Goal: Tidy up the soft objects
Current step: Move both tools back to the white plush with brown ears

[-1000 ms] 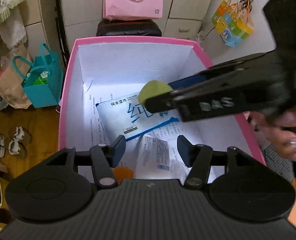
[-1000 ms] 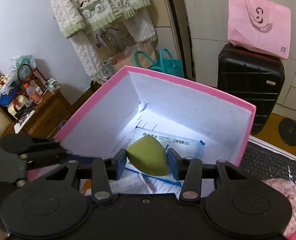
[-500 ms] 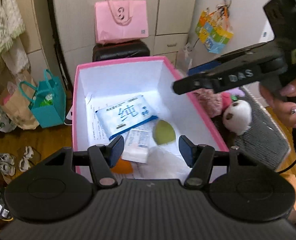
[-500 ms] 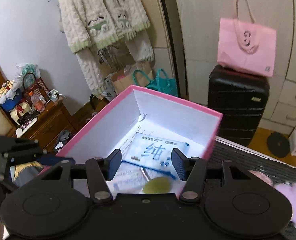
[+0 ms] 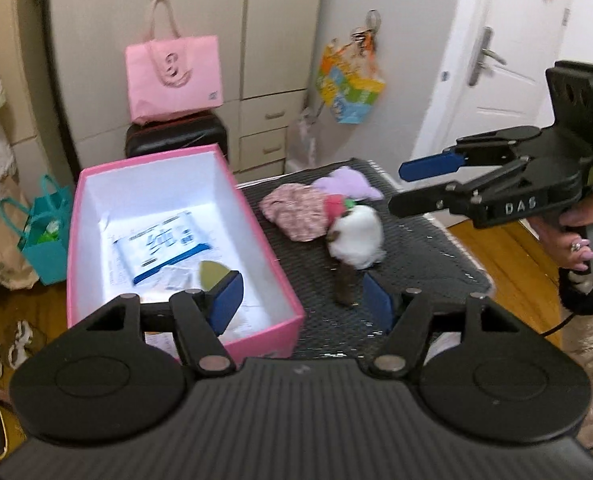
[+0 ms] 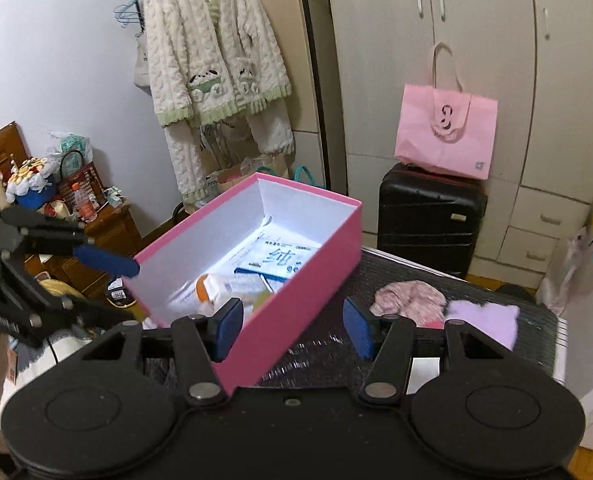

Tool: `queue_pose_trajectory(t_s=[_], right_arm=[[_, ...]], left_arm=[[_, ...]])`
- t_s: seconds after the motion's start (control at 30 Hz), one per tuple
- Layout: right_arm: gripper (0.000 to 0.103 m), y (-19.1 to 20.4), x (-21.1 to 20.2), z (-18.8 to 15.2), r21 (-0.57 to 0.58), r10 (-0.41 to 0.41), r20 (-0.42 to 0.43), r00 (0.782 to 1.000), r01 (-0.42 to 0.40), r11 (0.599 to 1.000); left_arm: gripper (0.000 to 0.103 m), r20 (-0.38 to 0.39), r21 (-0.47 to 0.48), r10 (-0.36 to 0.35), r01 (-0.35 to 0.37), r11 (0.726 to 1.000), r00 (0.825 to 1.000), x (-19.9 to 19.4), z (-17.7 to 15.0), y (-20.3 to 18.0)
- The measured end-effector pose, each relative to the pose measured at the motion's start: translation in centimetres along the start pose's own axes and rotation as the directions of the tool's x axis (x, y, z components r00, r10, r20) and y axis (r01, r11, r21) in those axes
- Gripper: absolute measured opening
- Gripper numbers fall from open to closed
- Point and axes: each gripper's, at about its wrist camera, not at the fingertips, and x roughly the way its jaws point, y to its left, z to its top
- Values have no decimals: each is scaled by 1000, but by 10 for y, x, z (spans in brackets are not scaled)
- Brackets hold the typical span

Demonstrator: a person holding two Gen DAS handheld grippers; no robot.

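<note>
While left tongs [image 5: 300, 300] opening, right tongs [image 6: 292, 330] empty, both tilted downward.

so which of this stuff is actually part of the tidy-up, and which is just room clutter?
Job:
- pink box
- green sponge in the box
- wipes pack in the box
- white plush, pink cloth and purple plush on the black mat

Clutter:
- pink tote
- black suitcase
- teal bag
- hanging cardigan

A black mesh-textured table [image 5: 436, 264] carries 1 pink box [image 5: 256, 220], a pink cloth [image 5: 296, 210], a lilac plush [image 5: 346, 184] and a white plush [image 5: 358, 240].
</note>
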Motion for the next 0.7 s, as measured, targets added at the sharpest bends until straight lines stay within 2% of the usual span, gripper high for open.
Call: queue_pose_trajectory(t_s=[0.17,0.4,0.57,0.7], right_arm=[[61,0,-26,-29,-23,-9,34,999,10,1000],[62,4,-48,-65,-62,-35,66,997,39,997],[65,-3,-47,-83,-73,-67,87,994,73,995],[66,-18,-35,-95,-38,-112,101,989,117,992]], left_arm=[[70,8,25,-33,33,999,999,0,-4,-28],[72,-3,36,-41,41,998,999,15,-9,-44],[76,18,54,-41,40,998,999,36,-6,-53],[81,75,9,-69,68,998,995,49,-6,-54]])
